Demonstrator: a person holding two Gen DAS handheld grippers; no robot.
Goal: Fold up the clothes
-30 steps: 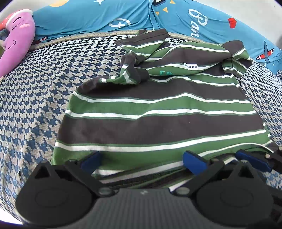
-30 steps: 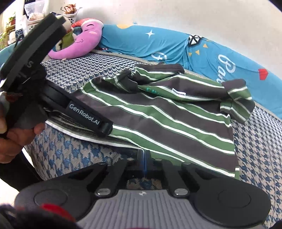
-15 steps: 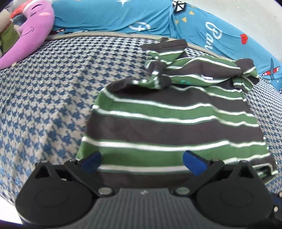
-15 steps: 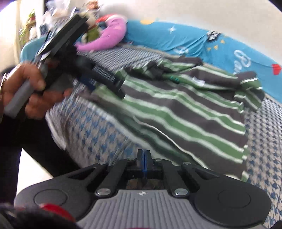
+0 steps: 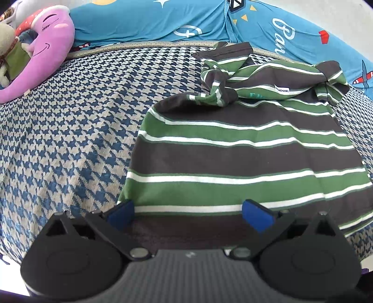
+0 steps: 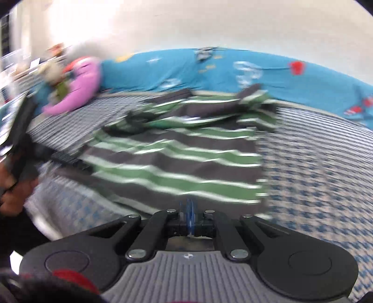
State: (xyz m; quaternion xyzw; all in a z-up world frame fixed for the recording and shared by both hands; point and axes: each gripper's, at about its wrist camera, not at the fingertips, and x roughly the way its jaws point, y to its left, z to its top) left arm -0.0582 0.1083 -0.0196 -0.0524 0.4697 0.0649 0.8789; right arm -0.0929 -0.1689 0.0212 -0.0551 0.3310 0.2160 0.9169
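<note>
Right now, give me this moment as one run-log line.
left claw: open over shirt hem | right claw: shut, empty | shirt: flat on bed, sleeves bunched

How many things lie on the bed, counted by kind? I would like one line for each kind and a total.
Striped shirt: 1
Purple plush toy: 1
Beige plush toy, only partly in view at the edge: 1
Blue printed bedding along the far side: 1
Total: 4

Green-and-brown striped shirt [image 5: 244, 149], flat, sleeves bunched
</note>
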